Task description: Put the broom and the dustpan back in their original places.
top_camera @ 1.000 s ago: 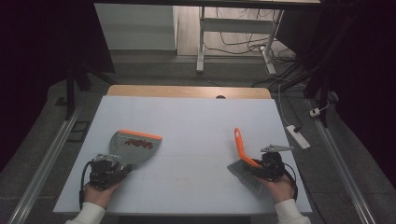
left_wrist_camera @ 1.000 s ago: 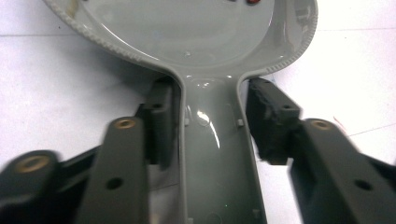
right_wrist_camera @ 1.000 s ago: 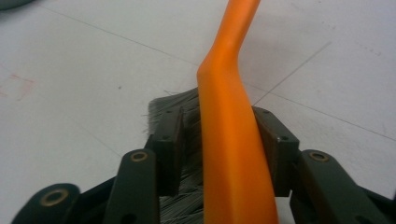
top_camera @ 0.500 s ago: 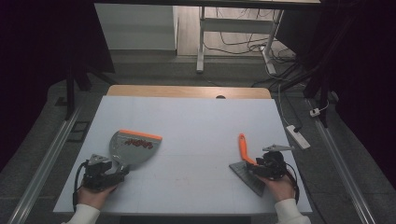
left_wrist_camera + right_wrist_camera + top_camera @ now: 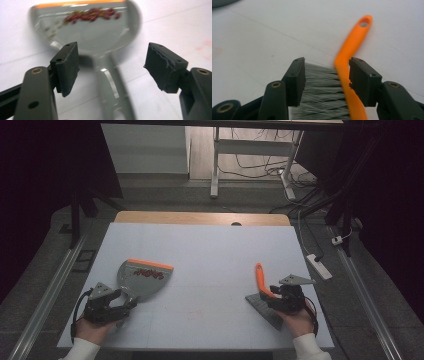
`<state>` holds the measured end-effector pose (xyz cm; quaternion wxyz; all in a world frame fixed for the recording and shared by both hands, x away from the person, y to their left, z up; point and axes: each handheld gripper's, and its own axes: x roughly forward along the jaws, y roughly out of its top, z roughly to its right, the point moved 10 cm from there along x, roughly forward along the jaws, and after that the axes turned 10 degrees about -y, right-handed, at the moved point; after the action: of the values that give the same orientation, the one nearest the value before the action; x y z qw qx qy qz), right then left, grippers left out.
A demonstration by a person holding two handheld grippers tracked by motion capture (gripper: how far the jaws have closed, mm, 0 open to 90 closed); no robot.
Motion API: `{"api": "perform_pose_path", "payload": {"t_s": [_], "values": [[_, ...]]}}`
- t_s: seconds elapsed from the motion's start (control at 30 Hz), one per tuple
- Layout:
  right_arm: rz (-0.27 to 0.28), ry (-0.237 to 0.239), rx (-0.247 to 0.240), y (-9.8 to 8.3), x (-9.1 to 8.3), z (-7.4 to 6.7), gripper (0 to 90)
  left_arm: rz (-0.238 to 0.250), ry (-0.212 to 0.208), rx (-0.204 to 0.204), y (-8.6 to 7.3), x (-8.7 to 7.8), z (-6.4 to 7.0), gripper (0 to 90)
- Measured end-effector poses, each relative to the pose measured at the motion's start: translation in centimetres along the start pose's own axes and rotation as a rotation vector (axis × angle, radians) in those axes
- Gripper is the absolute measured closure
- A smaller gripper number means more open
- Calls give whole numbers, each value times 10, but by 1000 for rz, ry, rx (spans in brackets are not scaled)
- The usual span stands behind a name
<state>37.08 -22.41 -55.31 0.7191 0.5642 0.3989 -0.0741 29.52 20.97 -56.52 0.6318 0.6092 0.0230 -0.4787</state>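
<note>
A grey dustpan point(image 5: 145, 277) with an orange lip lies on the white table point(image 5: 210, 245) at the left, with red bits point(image 5: 92, 16) near its lip. Its handle point(image 5: 110, 82) runs between the pads of my left gripper point(image 5: 125, 301) point(image 5: 113, 65), which stands open; the jaws have just drawn in a little and touch nothing. At the right lies an orange-handled brush point(image 5: 261, 285) with grey bristles point(image 5: 322, 85). My right gripper point(image 5: 272, 297) point(image 5: 327, 75) straddles it, open wide after easing in slightly, and the orange handle point(image 5: 352, 45) passes close by the right pad.
A wooden strip point(image 5: 200, 217) edges the table's far side. On the floor at the right lies a white power strip point(image 5: 318, 266), and cables and a white desk leg point(image 5: 215, 165) are beyond the table. Metal rails point(image 5: 50, 290) run along both sides.
The right jaws opened and the brush, held tilted up before, sank to the table. The left jaws let go of the dustpan handle, and that gripper rose a little.
</note>
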Motion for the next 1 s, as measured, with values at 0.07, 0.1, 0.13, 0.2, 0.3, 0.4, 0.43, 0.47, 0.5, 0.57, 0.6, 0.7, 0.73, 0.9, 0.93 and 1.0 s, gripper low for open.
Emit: {"api": "perform_pose_path", "payload": {"t_s": [0.07, 0.1, 0.13, 0.2, 0.3, 0.4, 0.43, 0.47, 0.5, 0.57, 0.6, 0.7, 0.73, 0.9, 0.93, 1.0], "values": [[7, 25, -22, 1, -2, -8, 480, -8, -40, 27, 3, 4, 6, 300], [9, 39, -34, 1, -2, -12, 480, -15, -55, 40, 4, 6, 9, 305], [8, 50, -51, 1, -2, -17, 480, -25, -62, 56, 5, 9, 11, 305], [0, 69, -83, -1, -1, -25, 480, -42, -84, 82, 5, 13, 16, 305], [-11, 83, -111, -3, 0, -34, 480, -63, -118, 111, 4, 19, 23, 305], [-13, 100, -120, -5, 1, -37, 480, -87, -141, 135, 1, 22, 27, 306], [-12, 104, -126, -6, 2, -38, 480, -89, -145, 137, 1, 23, 29, 306], [-11, 111, -134, -6, 2, -38, 480, -93, -152, 137, 0, 24, 29, 306], [-14, 116, -135, -7, 2, -39, 480, -95, -156, 136, 0, 24, 30, 307], [-18, 125, -143, -9, 3, -41, 480, -94, -157, 133, 0, 26, 30, 307], [-20, 130, -146, -10, 3, -42, 480, -93, -158, 131, 0, 26, 30, 307], [-21, 135, -165, -11, 4, -46, 480, -94, -160, 127, 0, 28, 30, 308], [-22, 137, -165, -11, 4, -46, 480, -94, -161, 126, 0, 28, 30, 308], [-16, 136, -162, -10, 3, -45, 480, -93, -156, 126, 0, 28, 28, 308], [-15, 137, -160, -10, 3, -44, 480, -92, -157, 125, 0, 28, 28, 308], [-14, 138, -159, -10, 2, -44, 480, -91, -157, 122, 0, 28, 28, 308]]}}
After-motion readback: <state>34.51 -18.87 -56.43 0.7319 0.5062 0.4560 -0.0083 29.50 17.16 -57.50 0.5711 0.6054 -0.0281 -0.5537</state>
